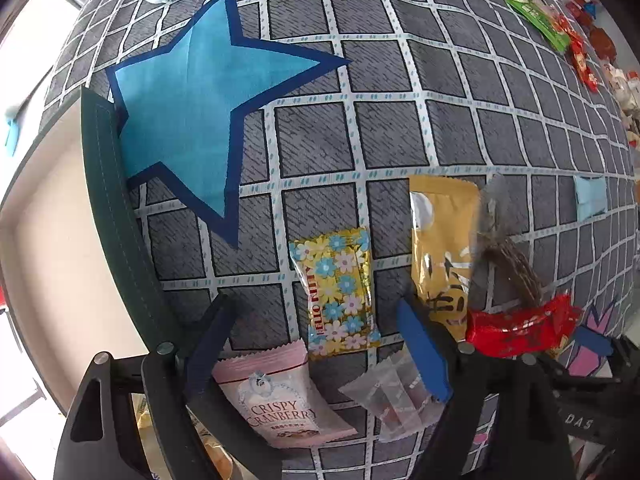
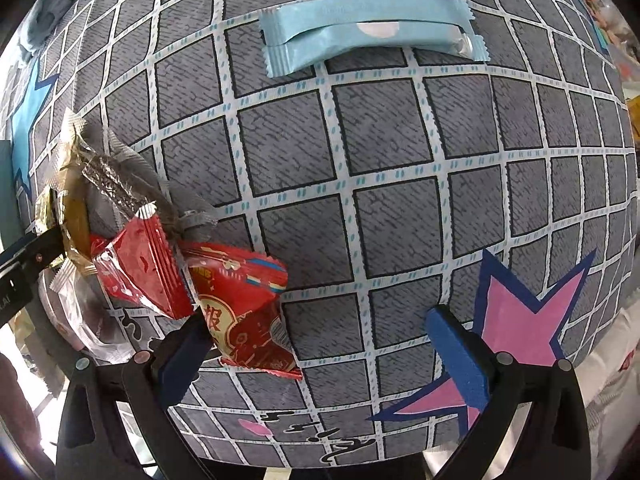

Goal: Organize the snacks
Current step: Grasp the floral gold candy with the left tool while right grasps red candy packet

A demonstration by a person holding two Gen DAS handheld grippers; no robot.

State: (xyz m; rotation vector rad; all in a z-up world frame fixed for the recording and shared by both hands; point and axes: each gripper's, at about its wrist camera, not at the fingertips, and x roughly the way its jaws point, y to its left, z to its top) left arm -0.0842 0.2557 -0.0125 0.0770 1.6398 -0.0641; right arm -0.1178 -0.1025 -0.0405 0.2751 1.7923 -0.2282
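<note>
Snack packets lie scattered on a grey checked cloth (image 1: pixel 384 80) with star patches. Only the left wrist view shows the big blue star (image 1: pixel 188 120), the yellow flowered foil packet (image 1: pixel 340 292), the pink "Crispy Cranberry" pouch (image 1: pixel 276 404) and a clear wrapper (image 1: pixel 392 404), all lying between the spread fingers of the left gripper (image 1: pixel 316 348), which grasps nothing. Only the right wrist view shows the pale blue twin-stick packet (image 2: pixel 372 32) and the pink star (image 2: pixel 524 320). The right gripper (image 2: pixel 336 344) is released too, a red printed packet (image 2: pixel 244 308) lying against its left finger. No container is in view.
</note>
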